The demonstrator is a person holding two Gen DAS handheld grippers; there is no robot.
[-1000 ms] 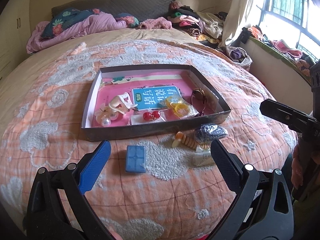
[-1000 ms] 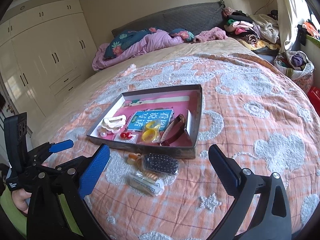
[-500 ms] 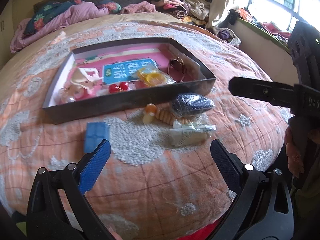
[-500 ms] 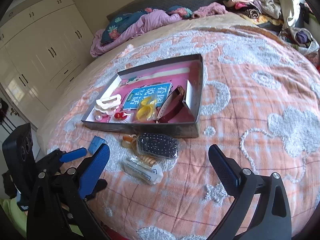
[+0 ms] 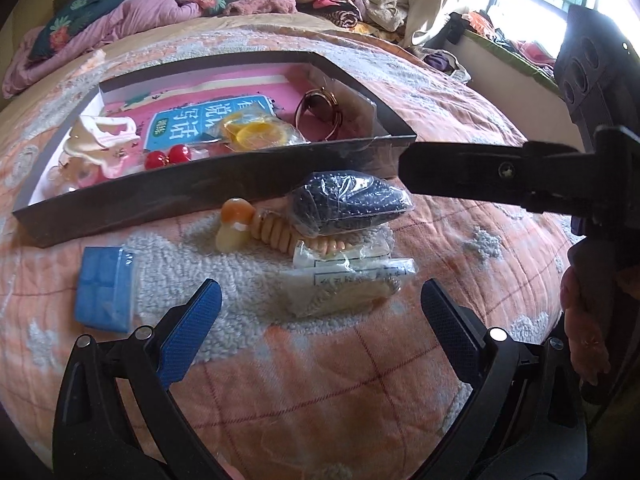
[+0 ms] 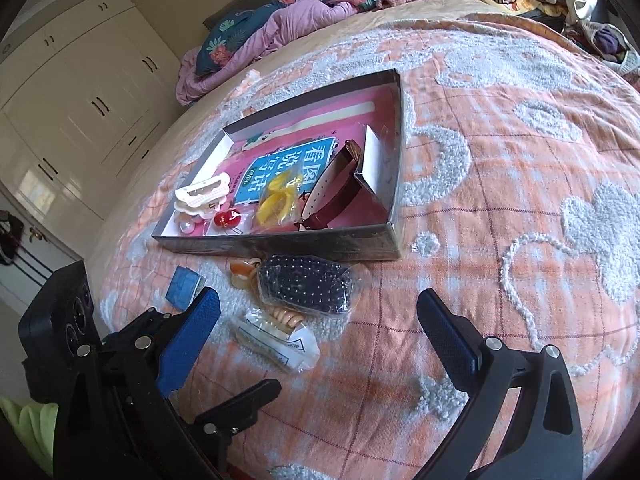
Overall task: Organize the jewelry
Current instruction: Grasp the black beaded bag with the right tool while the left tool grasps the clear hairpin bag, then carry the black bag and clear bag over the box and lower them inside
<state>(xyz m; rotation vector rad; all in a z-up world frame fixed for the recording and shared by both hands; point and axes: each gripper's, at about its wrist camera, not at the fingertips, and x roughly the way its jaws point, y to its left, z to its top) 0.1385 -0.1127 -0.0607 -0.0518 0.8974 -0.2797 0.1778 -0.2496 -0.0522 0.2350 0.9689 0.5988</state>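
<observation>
Your left gripper [image 5: 318, 312] and right gripper [image 6: 318, 320] hang spread wide and empty over the orange quilted bedspread [image 6: 520, 280]. The clear bag of dark beads [image 5: 348, 202] lies just outside the shallow grey cardboard tray [image 5: 160, 196], overlapping the cream coiled bracelet [image 5: 276, 232] and the flat white-labelled packet [image 5: 348, 280]. Pinching slick plastic here may drag its neighbours along, or slip.
</observation>
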